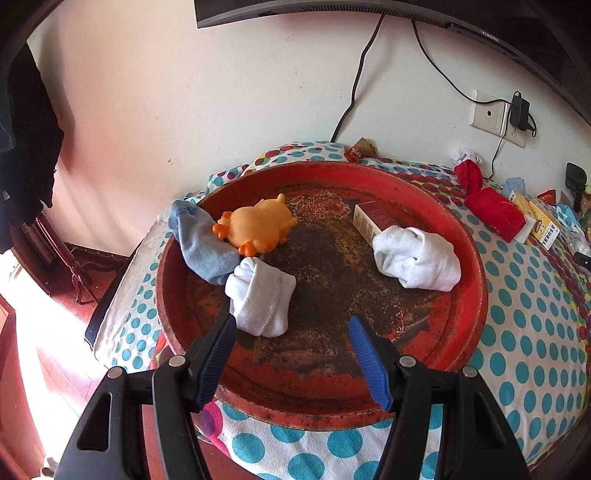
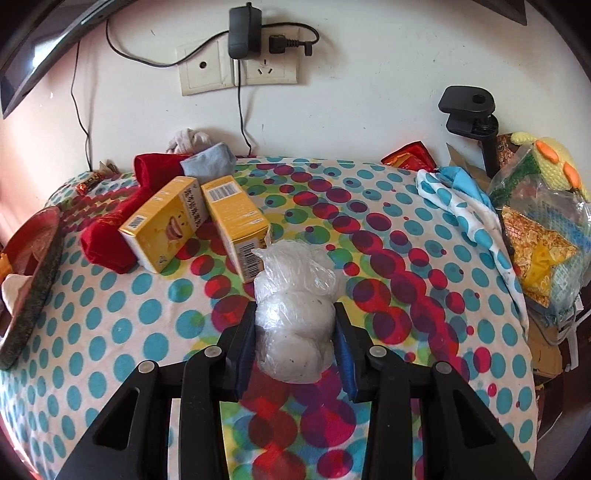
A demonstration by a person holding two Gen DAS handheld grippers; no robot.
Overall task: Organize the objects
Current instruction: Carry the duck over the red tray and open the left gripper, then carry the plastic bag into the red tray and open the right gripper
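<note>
A worn red round tray (image 1: 472,295) lies on the dotted cloth. In it are an orange rubber duck (image 1: 258,225), a blue sock (image 1: 199,243), two rolled white socks (image 1: 262,295) (image 1: 417,258) and a small carton (image 1: 369,221). My left gripper (image 1: 291,321) is open and empty above the tray's near part, its left finger beside the near white sock. My right gripper (image 2: 295,314) is shut on a white bundle wrapped in clear plastic (image 2: 295,314), just over the cloth. Two yellow boxes (image 2: 166,221) (image 2: 240,218) and red socks (image 2: 110,236) lie beyond it.
A wall with sockets and a plugged adapter (image 2: 240,33) stands behind the table. A blue sock (image 2: 210,162) lies at the back. A black clamp stand (image 2: 476,118), snack bags (image 2: 539,240) and a dotted cloth piece (image 2: 465,206) crowd the right side. The tray edge (image 2: 33,288) is at the left.
</note>
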